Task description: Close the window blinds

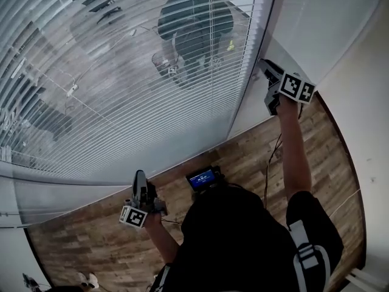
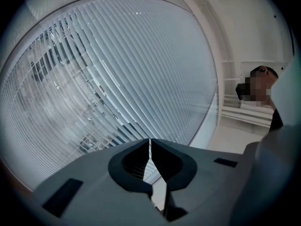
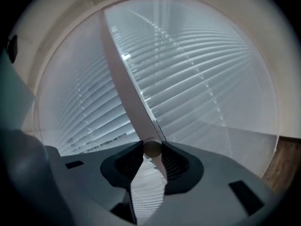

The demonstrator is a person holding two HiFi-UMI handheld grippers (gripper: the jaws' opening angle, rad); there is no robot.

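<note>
Two panels of window blinds (image 1: 121, 72) fill the top of the head view, and the left panel's slats are tilted enough to see through, above a wooden floor (image 1: 243, 157). The left gripper (image 1: 140, 176) sits low and left of centre, its jaws together on nothing. The right gripper (image 1: 265, 67), at upper right by the frame between the panels, is clamped on a pale rod (image 3: 151, 148).

Ahead of your right gripper (image 3: 151, 148), the wand (image 3: 126, 79) climbs away; where its top joins is too small to tell. Ahead of your left gripper (image 2: 150, 142), whatever lies behind the blinds (image 2: 94, 79) is a blur, and the slats run off-frame.
</note>
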